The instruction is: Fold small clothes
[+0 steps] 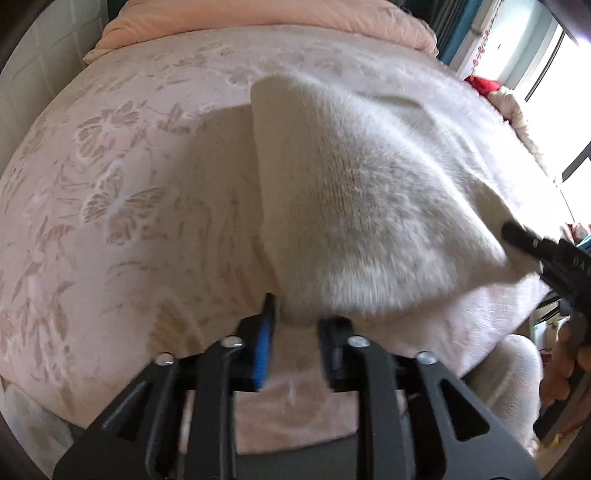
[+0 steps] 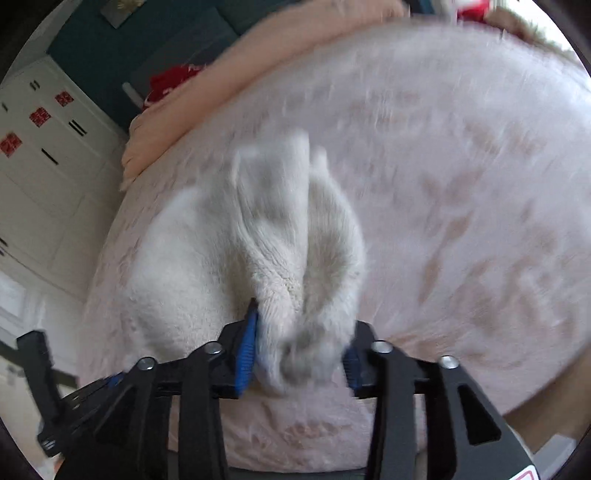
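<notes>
A white fuzzy knit garment (image 1: 365,192) lies partly lifted over a pink flower-patterned bedspread (image 1: 110,192). My left gripper (image 1: 297,321) holds its near edge between the blue-padded fingers (image 1: 264,347). My right gripper (image 2: 301,350) is shut on a bunched fold of the same garment (image 2: 280,236); it also shows at the right edge of the left wrist view (image 1: 517,236), holding the garment's right corner. The right wrist view is motion-blurred. The left gripper's body shows at the lower left of the right wrist view (image 2: 40,373).
A peach duvet (image 1: 258,22) lies along the bed's far side. White wardrobe doors (image 2: 44,177) with red decorations stand left of the bed. A red item (image 1: 482,85) and a bright window (image 1: 535,62) are at the right.
</notes>
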### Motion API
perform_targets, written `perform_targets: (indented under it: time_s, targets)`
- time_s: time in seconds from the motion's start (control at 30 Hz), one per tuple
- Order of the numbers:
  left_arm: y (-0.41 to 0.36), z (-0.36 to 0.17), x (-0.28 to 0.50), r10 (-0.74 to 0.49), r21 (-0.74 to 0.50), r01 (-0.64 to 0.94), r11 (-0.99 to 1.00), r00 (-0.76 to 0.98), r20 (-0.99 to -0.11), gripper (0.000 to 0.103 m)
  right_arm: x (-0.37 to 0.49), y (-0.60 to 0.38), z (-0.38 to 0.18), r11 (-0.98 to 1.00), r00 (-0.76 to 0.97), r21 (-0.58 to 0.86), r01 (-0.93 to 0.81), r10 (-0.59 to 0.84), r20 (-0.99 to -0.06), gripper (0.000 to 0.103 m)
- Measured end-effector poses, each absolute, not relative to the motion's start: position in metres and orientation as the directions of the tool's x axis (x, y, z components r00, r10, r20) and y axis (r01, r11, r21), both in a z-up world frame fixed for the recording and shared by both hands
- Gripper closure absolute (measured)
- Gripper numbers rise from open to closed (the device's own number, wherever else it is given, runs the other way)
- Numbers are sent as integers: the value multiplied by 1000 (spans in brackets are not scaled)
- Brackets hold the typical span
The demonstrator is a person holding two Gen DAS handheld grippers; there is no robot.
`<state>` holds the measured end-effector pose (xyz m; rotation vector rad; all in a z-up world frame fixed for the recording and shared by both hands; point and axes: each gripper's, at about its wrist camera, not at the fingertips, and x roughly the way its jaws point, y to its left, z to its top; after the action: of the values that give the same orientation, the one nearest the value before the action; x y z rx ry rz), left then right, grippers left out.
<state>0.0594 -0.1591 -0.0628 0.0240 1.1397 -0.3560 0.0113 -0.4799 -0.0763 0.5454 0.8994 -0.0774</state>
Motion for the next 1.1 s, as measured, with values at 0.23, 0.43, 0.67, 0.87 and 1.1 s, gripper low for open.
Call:
perform_targets:
  time_s: [0.23,0.43,0.67,0.87,1.1]
  targets:
    - [-147,-5,65,-359,-265,258,929,458,-813,59,31,-468,-18,903,717,356,241,81,-692,68]
    - [-192,-28,115,-318,-235,239,942,421,-849,54,94,-435,-38,931,659,345,115,189,-728,85]
    - [-189,-81,133,-263,-223,149,963,362,-895,22,144,-418,-95,980,512,172,103,96,-854,90]
    - [-161,-43,109,-298,-246,171,954,437,-849,24,125,-393,-51,933,590,359,16,281,-757,89]
    - [-121,-32,82,-225,-172,155,973,449,-865,24,151,-340,-82,974,482,224,-32,211,-850,88]
